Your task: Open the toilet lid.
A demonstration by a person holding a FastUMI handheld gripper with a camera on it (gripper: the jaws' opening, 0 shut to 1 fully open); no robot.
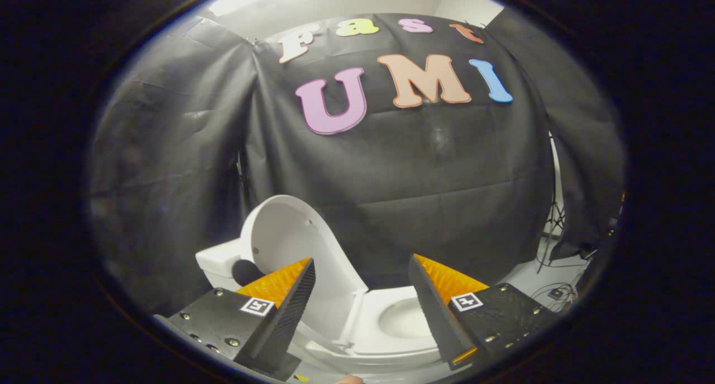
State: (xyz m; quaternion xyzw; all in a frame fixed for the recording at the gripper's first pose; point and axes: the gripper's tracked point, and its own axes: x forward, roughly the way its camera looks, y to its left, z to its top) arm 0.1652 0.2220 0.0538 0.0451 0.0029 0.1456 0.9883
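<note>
Tongs (362,272) spread wide, holding nothing. Lid (290,244) already up, standing near upright, just ahead of the fingers and leaning toward the left one; its lower edge runs down behind that finger (285,300). Seat (385,339) and bowl (405,320) lie open below, in the gap between the fingers, closer to the right one. Lid is smooth, glossy white, oval, shallow-dished inside. Tank (215,261) white, boxy, behind the lid. Black wrinkled cloth (419,166) hangs behind. Cables (553,289) on pale floor (525,275) beyond the right finger.
</note>
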